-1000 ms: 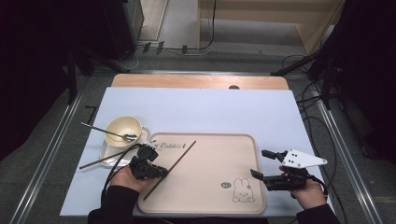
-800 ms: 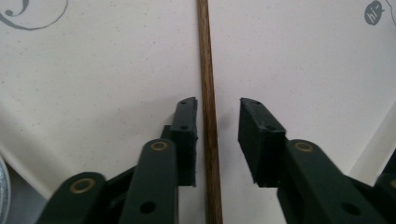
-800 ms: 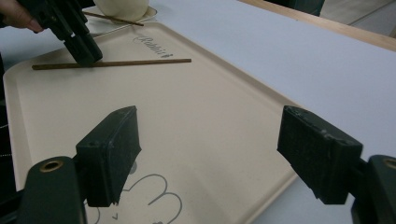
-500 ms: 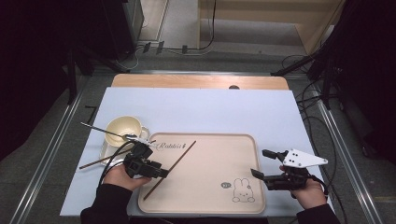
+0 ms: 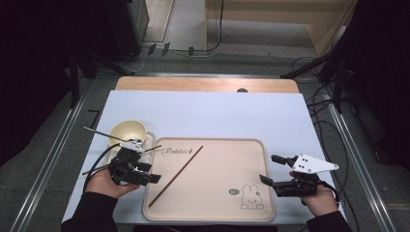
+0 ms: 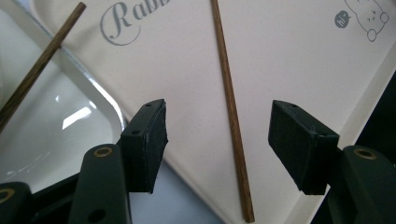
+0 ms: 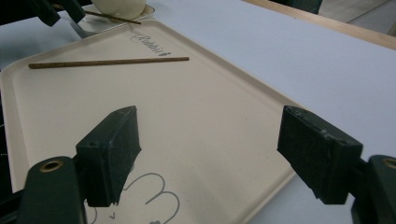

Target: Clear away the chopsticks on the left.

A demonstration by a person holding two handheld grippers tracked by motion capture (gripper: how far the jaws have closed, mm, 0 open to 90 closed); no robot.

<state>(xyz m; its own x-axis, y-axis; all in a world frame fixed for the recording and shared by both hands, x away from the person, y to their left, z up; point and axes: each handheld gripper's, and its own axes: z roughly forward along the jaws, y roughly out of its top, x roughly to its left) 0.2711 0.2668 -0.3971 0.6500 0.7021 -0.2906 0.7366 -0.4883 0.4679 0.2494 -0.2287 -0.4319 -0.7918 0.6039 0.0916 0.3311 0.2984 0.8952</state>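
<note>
So, high view, change: left gripper [image 5: 150, 173] had a chopstick [image 5: 175, 176] pinched a sec ago; jaws have just been opening, stick let go, hand pulled back off the tray [image 5: 212, 140] toward its left edge.
High view, stick now: flat on tray, slanting from near the printed lettering down to the front-left corner, apart from both grippers.
High view, meaning: looks like stick no. 1 is placed & done; prob. next job is the 2nd chopstick [image 5: 93, 170], off the tray by the bowl [image 5: 126, 131].
High view, right gripper [image 5: 270, 169]: jaws wide, nothing in them, parked at tray's right edge, same spot as before.
High view, count: 1 tray, 1 bowl, 2 chopsticks (1 on tray, 1 off), 1 thin dark utensil [image 5: 99, 132] across the bowl, kind unclear; 2 grippers.
Left gripper view, grip: released, pads spread wide; chopstick [image 6: 231, 112] seen between them but lying on the tray [image 6: 289, 60] below, no pad touching it.
Left gripper view, other stick: 2nd chopstick [image 6: 42, 65] over a white dish [image 6: 70, 130] just beside the tray rim.
Left gripper view, count: 2 chopsticks, 1 tray, 1 dish.
Right gripper view, grip: released, empty, over the rabbit-print corner of the tray [image 7: 187, 116].
Right gripper view, far end: chopstick [image 7: 107, 62] lying level on tray; bowl [image 7: 119, 7] beyond the rim, w/ a stick leaning by it.
Right gripper view, count: 1 tray, 1 bowl, 1 stick on tray, 1 off.
</note>
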